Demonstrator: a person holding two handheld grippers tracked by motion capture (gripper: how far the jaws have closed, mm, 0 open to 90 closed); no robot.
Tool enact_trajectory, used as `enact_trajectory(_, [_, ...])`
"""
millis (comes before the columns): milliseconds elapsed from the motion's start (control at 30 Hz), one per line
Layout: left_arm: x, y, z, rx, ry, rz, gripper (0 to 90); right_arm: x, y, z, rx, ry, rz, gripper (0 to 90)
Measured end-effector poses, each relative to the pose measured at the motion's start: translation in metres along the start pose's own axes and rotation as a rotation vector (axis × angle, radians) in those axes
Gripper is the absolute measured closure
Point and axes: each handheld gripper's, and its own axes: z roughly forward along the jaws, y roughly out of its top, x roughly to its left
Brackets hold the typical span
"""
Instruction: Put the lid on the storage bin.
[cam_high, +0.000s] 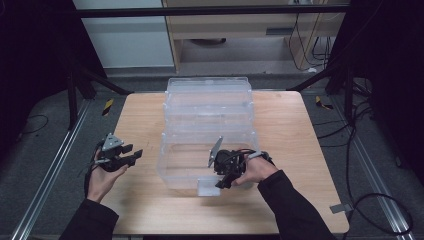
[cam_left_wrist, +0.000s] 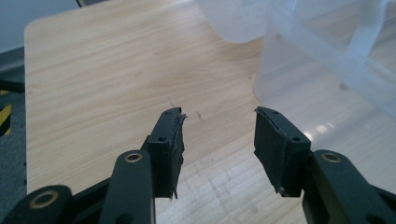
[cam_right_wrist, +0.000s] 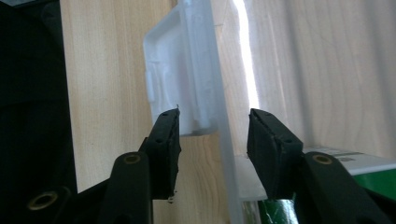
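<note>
While your left gripper (cam_high: 131, 155) hovers spread above the table (cam_high: 145, 200), your right gripper (cam_right_wrist: 214, 135), jaws spread, straddles the clear bin's (cam_high: 172, 165) near wall.

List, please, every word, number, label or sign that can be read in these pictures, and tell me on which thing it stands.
No readable text: the clear plastic bin, its white latch tab, the wooden table and both tools bear no words or numbers.
Sign only: yellow-and-black hazard stripes on the floor by the table, without lettering.
Green-and-white thing behind the right tool: too blurred and cut off to tell whether it carries print.
</note>
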Motion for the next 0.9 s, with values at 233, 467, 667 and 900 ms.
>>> enact_trajectory(233, [-0.005, 0.019, -0.011, -0.051, -0.057, 0.055, 50.9, 0.0, 0.001, 0.005, 0.022, 0.027, 0.011, 61.9])
enact_trajectory(467, [-0.009, 0.046, -0.02, -0.077, -0.087, 0.116, 50.8, 0.001, 0.0, 0.005, 0.022, 0.023, 0.011, 62.1])
enact_trajectory(667, [-0.015, 0.075, -0.022, -0.088, -0.132, 0.179, 49.7, 0.002, -0.002, 0.005, 0.008, 0.018, 0.001, 62.3])
enact_trajectory(900, [-0.024, 0.103, -0.017, -0.062, -0.193, 0.278, 48.6, 0.002, -0.003, 0.005, -0.004, 0.016, -0.018, 62.4])
